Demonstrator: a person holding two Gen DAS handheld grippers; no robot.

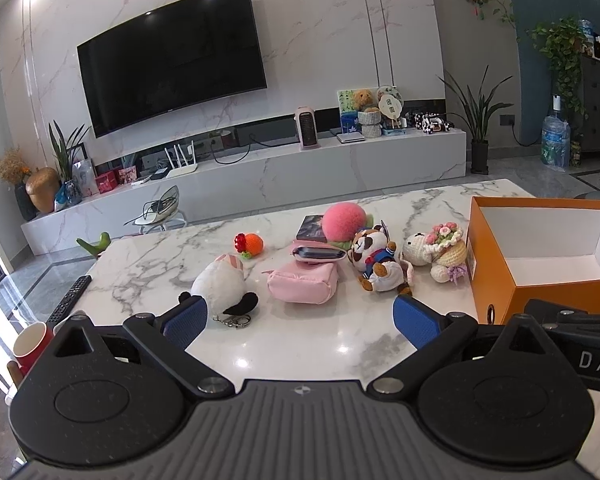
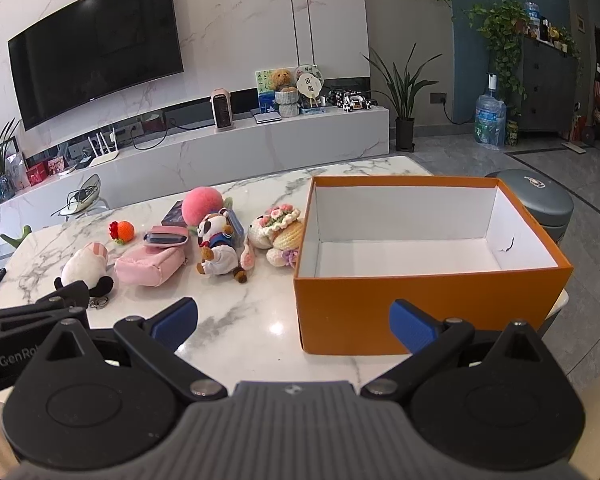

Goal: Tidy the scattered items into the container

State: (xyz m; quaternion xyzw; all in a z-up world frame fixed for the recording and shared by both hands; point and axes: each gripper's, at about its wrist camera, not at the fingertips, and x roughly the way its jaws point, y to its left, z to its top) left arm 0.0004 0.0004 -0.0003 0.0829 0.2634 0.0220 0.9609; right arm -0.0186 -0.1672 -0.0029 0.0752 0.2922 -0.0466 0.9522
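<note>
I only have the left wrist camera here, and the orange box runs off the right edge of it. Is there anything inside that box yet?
Observer: No. The right wrist view takes in the whole orange box, and nothing lies inside it.
Operator: And the right gripper? I see just a sliver of it.
Observer: The right gripper is open, with nothing between its fingers.
</note>
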